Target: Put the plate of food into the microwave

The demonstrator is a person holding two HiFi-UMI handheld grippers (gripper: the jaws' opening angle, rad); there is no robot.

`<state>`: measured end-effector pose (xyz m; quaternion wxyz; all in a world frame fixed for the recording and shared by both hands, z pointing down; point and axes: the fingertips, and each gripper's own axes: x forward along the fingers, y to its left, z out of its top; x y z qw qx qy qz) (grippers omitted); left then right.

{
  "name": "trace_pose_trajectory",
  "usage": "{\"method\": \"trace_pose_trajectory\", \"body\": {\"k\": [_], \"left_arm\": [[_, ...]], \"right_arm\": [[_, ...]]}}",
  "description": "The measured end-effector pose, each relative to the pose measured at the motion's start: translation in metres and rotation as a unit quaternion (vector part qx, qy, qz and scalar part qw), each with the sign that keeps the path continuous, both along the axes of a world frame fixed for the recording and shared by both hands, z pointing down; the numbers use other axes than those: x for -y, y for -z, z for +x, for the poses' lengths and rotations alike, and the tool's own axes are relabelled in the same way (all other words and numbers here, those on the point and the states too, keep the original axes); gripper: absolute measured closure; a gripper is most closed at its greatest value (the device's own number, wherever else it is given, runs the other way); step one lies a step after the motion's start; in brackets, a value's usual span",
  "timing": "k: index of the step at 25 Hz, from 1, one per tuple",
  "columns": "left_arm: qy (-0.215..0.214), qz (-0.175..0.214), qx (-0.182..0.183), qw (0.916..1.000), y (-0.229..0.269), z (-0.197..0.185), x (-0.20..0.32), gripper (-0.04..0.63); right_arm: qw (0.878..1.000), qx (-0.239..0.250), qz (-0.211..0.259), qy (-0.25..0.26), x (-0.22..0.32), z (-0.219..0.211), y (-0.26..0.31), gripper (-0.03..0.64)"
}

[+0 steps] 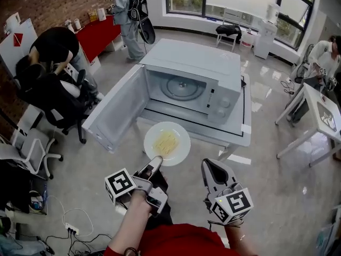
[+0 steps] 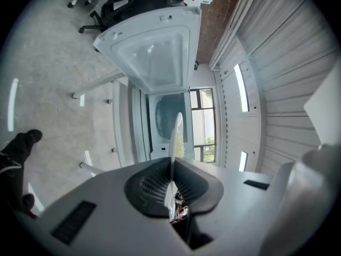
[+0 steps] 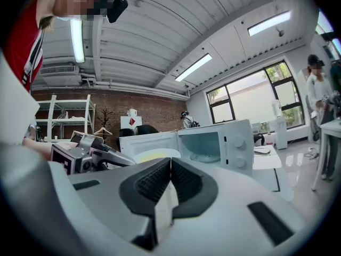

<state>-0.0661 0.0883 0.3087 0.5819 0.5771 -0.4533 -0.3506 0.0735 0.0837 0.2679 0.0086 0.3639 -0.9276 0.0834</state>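
The white microwave stands on a low table with its door swung wide to the left and its glass turntable bare. A white plate of yellow food hangs level in front of the cavity, below the door sill. My left gripper is shut on the plate's near rim. In the left gripper view the plate shows edge-on between the pads, pointing at the cavity. My right gripper hovers shut and empty to the right of the plate; its own view shows the microwave ahead.
A black office chair and a crouching person are left of the door. Another person stands behind the microwave by a red table. White desks stand at right. Cables and a power strip lie at lower left.
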Motion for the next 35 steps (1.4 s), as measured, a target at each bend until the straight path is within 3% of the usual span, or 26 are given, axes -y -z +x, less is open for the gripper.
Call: {"method": "trace_pose_trajectory", "body": {"k": [3,6,11,16,24,30,35], "left_arm": [[-0.03,-0.021,0.012,0.9992,-0.003,-0.024,0.032,0.575],[-0.054,-0.011,-0.003,0.9985,0.004,-0.033,0.061,0.575],[-0.09,-0.022,0.001,0.9957,-0.005,-0.04,0.094,0.575],[-0.098,-0.018,0.01,0.9949,-0.013,-0.044,0.122,0.575],[-0.094,-0.017,0.02,0.9952,-0.025,-0.04,0.16,0.575],[-0.079,0.011,-0.024,0.9965,-0.024,-0.032,0.197,0.575],[-0.082,0.007,-0.01,0.9966,-0.046,-0.031,0.221,0.575]], "right_arm": [[0.999,0.002,-0.011,-0.034,0.033,-0.03,0.003,0.601],[0.998,0.007,-0.02,-0.066,0.053,-0.048,0.005,0.601],[0.993,0.0,-0.036,-0.116,0.071,-0.053,-0.001,0.601],[0.989,-0.002,-0.047,-0.137,0.093,-0.057,-0.01,0.601],[0.989,0.01,-0.038,-0.141,0.125,-0.059,-0.011,0.601],[0.991,0.009,-0.012,-0.135,0.149,-0.067,-0.016,0.601],[0.992,0.001,-0.039,-0.123,0.165,-0.073,-0.05,0.601]]}}
